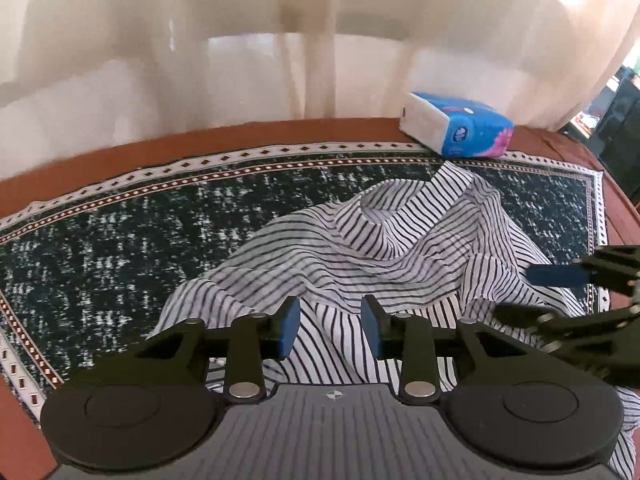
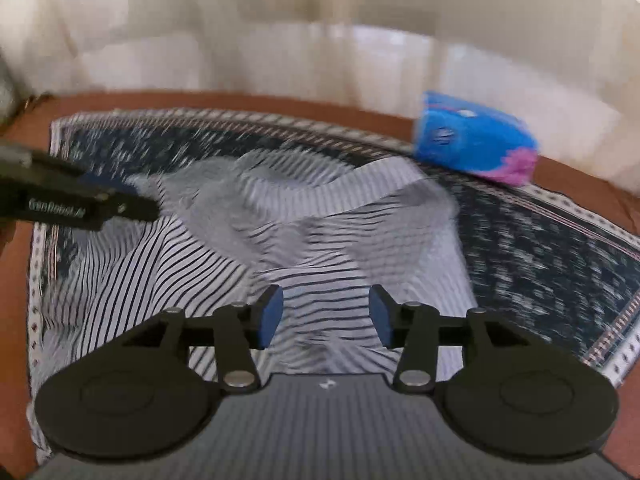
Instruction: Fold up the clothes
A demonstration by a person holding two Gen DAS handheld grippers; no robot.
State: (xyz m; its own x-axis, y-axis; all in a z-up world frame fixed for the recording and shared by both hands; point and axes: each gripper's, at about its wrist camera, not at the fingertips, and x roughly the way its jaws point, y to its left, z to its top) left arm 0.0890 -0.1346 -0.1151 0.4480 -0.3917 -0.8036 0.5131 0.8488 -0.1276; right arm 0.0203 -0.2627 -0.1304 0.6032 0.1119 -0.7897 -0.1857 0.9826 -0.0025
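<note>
A white garment with thin black stripes (image 1: 360, 256) lies rumpled on a dark patterned cloth (image 1: 120, 240) over a brown table. It also shows in the right wrist view (image 2: 280, 240), blurred. My left gripper (image 1: 330, 322) is open just above the garment's near edge, holding nothing. My right gripper (image 2: 326, 312) is open above the garment's near part, holding nothing. The right gripper also shows at the right edge of the left wrist view (image 1: 560, 292). The left gripper shows at the left of the right wrist view (image 2: 132, 200), over the garment's left edge.
A blue and pink tissue pack (image 1: 456, 130) lies at the far right of the table; it also shows in the right wrist view (image 2: 476, 140). Pale curtains (image 1: 280, 60) hang behind the table. The brown table edge (image 1: 616, 216) curves at the right.
</note>
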